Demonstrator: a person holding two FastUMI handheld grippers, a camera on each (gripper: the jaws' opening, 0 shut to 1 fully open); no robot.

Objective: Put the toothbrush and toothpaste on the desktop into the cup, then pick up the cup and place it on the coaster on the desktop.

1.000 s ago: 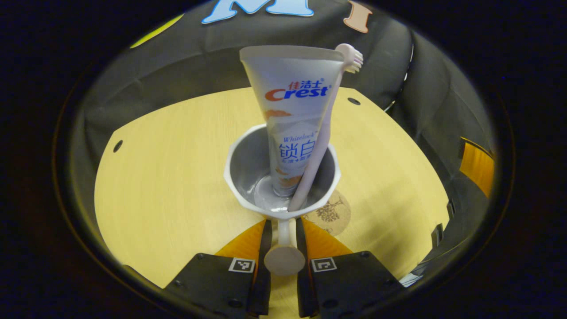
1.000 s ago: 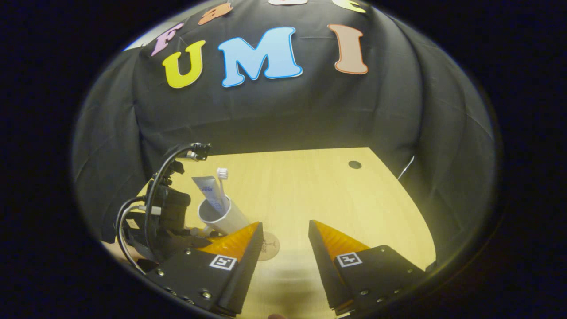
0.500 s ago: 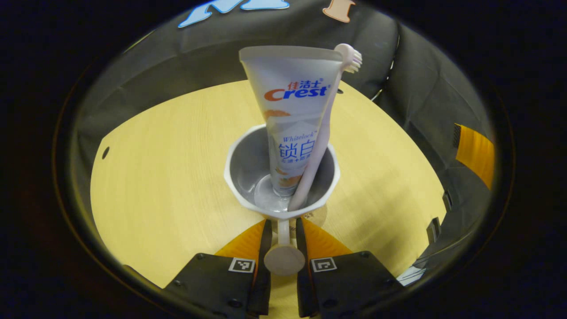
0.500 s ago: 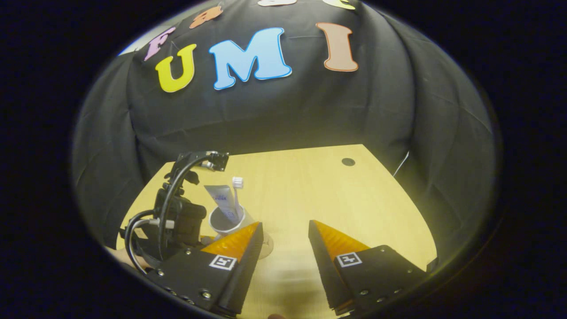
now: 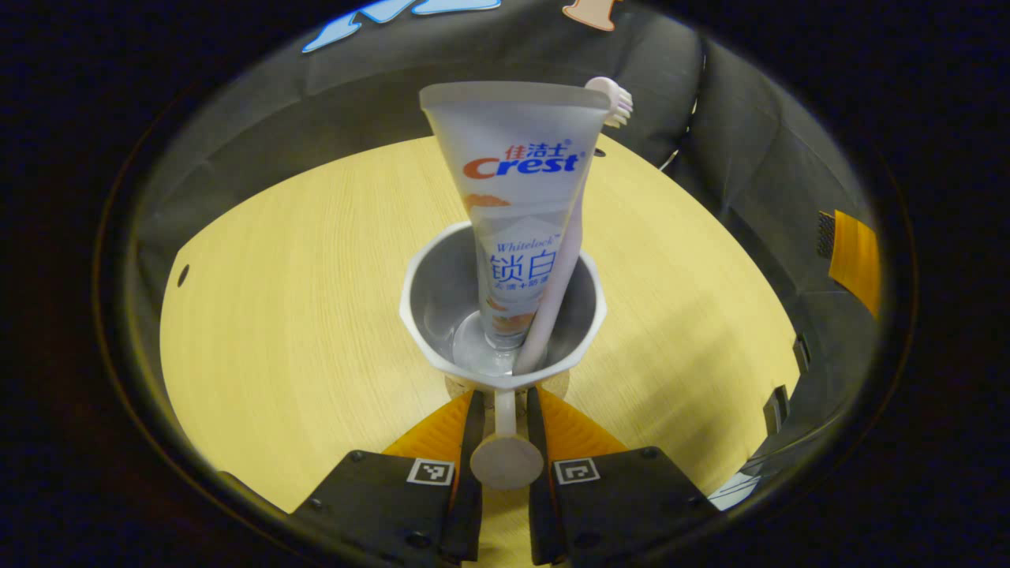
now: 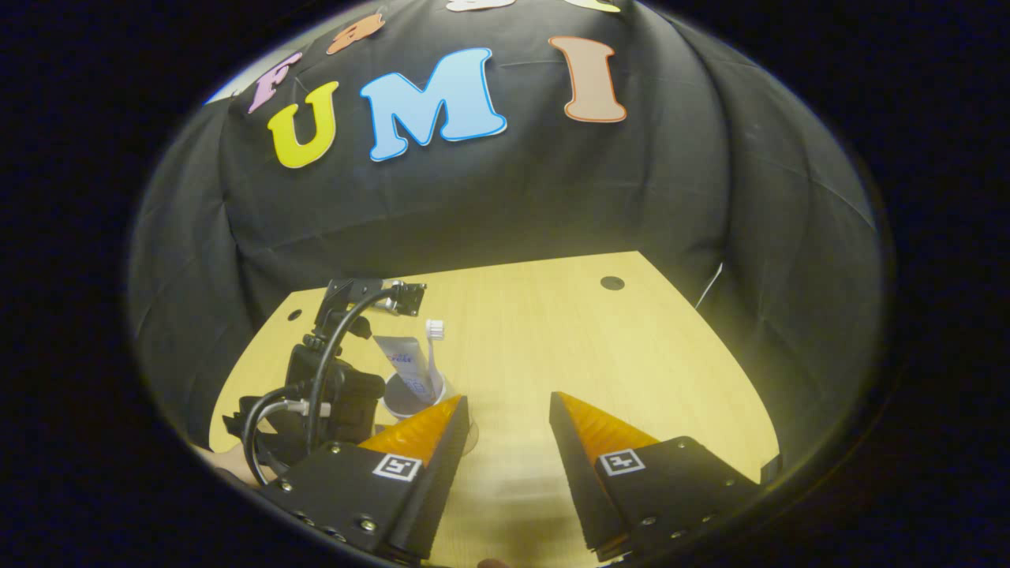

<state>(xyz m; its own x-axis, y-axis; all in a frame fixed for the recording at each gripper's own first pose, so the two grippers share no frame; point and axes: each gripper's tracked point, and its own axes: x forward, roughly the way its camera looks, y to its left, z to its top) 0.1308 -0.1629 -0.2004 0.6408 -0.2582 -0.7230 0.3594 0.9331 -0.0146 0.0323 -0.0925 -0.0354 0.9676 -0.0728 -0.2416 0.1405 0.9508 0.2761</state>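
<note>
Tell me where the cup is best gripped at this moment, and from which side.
By its handle, from the side that handle points to, as the left gripper does now: the narrow stalk fits between both fingers. The cup rim is wide, and the toothpaste and toothbrush block a top approach.

cup (image 5: 442,304): white rim and handle, grey inside
toothpaste (image 5: 517,197): white tube, red and blue lettering, orange patches
toothbrush (image 5: 564,268): pale pink handle, white bristles
coaster (image 5: 555,384): tan, dark print, mostly hidden under cup
tabletop (image 5: 300,300): light yellow wood grain, small dark round holes
left gripper (image 5: 503,422) body: black, square black-and-white markers
right gripper (image 6: 505,430) body: black, same markers
</note>
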